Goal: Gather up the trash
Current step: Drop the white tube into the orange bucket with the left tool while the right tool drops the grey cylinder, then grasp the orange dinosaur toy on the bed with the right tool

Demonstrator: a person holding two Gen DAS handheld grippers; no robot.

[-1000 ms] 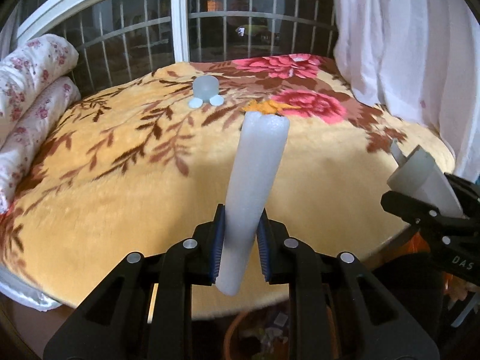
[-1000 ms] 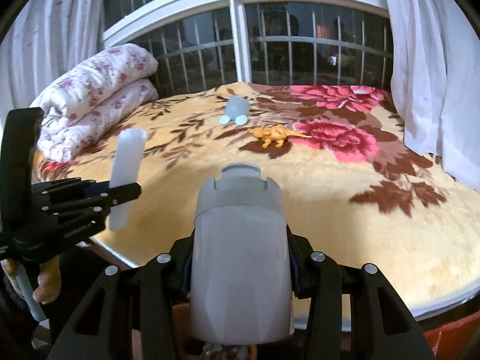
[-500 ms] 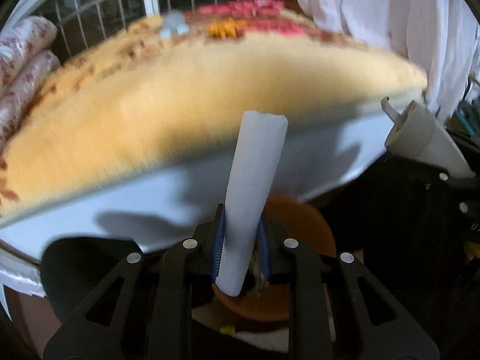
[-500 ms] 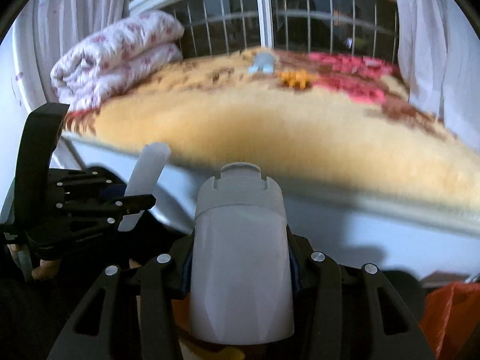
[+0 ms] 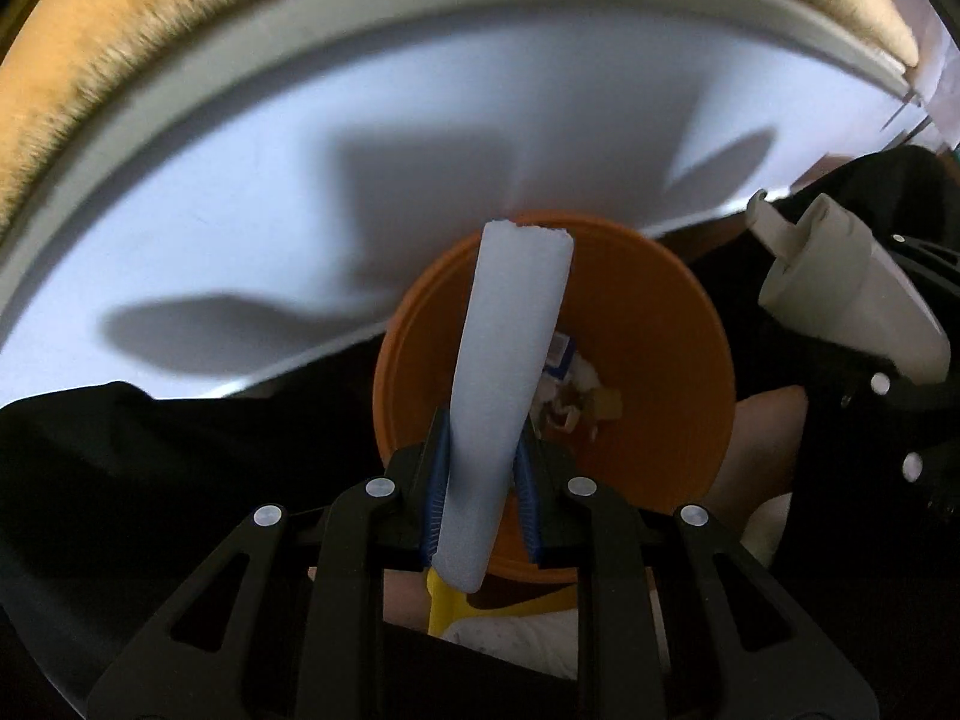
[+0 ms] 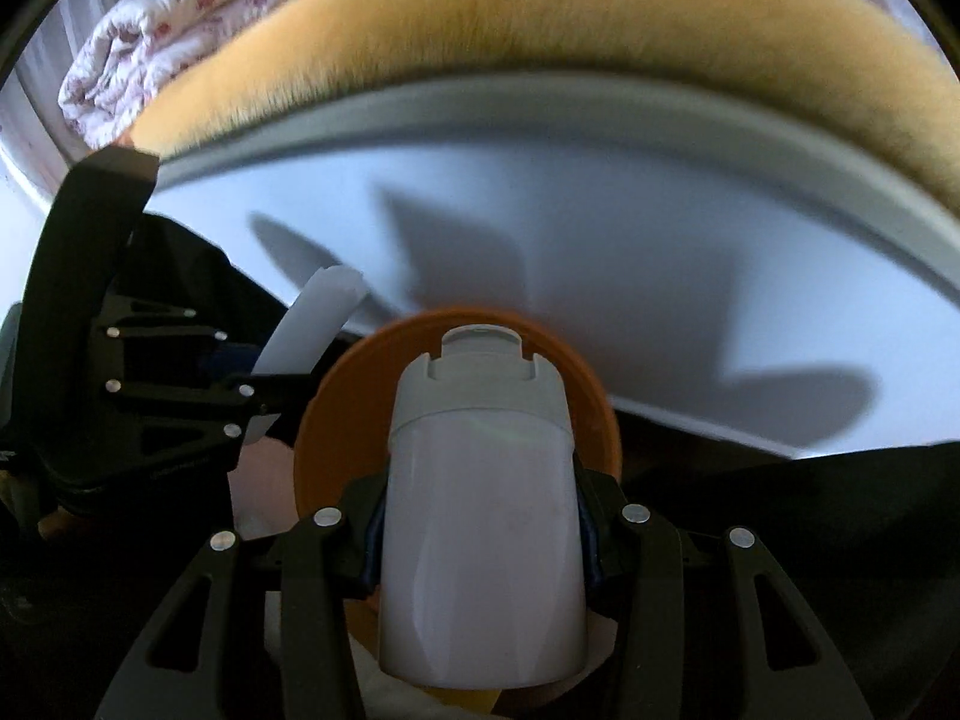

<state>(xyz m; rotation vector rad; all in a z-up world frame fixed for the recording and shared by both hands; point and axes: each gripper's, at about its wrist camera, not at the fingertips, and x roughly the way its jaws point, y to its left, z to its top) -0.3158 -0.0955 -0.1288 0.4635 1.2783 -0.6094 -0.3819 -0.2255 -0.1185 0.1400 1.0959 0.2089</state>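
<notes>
My left gripper (image 5: 480,480) is shut on a white foam tube (image 5: 504,360) and holds it over an orange trash bin (image 5: 672,324) with paper scraps inside. My right gripper (image 6: 480,540) is shut on a grey plastic bottle (image 6: 480,516) and holds it above the same orange bin (image 6: 336,414). The bottle also shows at the right of the left wrist view (image 5: 852,294). The foam tube and left gripper show at the left of the right wrist view (image 6: 312,324).
The white side of the bed (image 5: 240,210) rises just behind the bin, topped by the yellow fuzzy blanket (image 6: 540,18). A folded floral quilt (image 6: 168,24) lies at the bed's far left. Dark floor surrounds the bin.
Both grippers have dropped from above the bed to below its edge and tilted down. The orange bin has come into view under the tube and the bottle.
</notes>
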